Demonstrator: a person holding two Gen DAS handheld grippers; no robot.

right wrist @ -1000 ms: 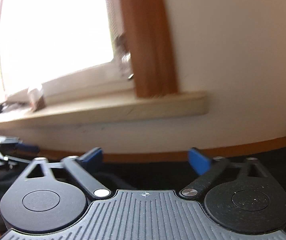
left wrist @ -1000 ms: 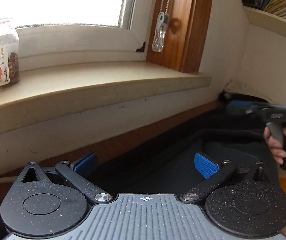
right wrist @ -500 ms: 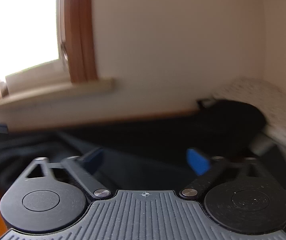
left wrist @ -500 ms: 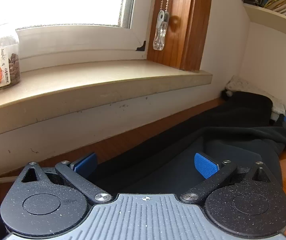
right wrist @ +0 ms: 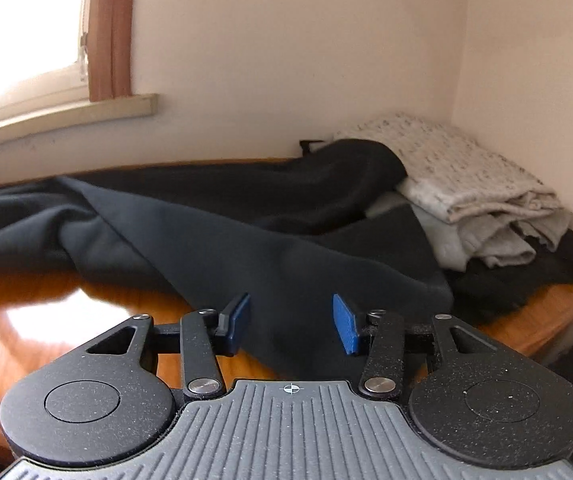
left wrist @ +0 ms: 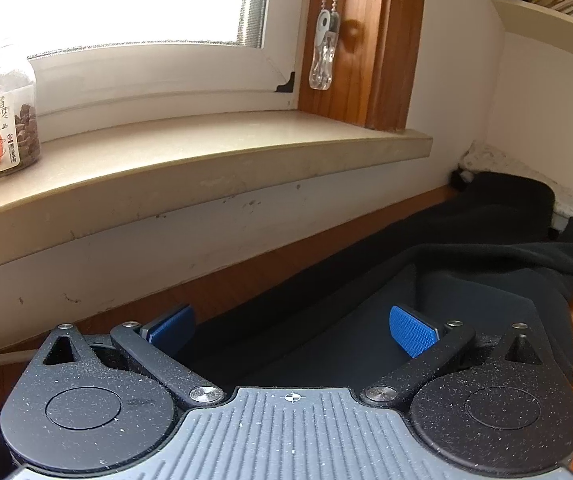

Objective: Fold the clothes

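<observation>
The dark cloth point(right wrist: 222, 236) lies spread across the middle of the right wrist view, on a shiny brown table point(right wrist: 46, 312). One flat part of it runs down to a point at the bottom middle of the frame. Its far part is bunched up against the wall. In the left wrist view the same cloth fills the lower right, and it looks smooth and flat there.

It looks soft and floppy, so it will likely sag and bend when lifted. It seems thick but probably not heavy. It will not break. The table is glossy, so the cloth may slide if it is pulled. A good place to grab looks like the near edge or the corner at the bottom of the frame, where the cloth is only one flat layer. Grabbing the bunched part would likely pick up too many layers.

The right gripper point(right wrist: 291, 322) sits over that near corner. Its jaws are closing, and the cloth lies between them, but the blue pads do not seem to press on it yet.

The left gripper point(left wrist: 292, 326) is at the bottom of its frame with jaws spread wide. It sits over the cloth and pinches nothing.

At the right of the right wrist view is a pile of folded clothes point(right wrist: 482, 208), white and grey on top, just beside the dark cloth. In the upper left of the left wrist view a jar point(left wrist: 4, 120) stands on the window sill point(left wrist: 214, 148).
</observation>
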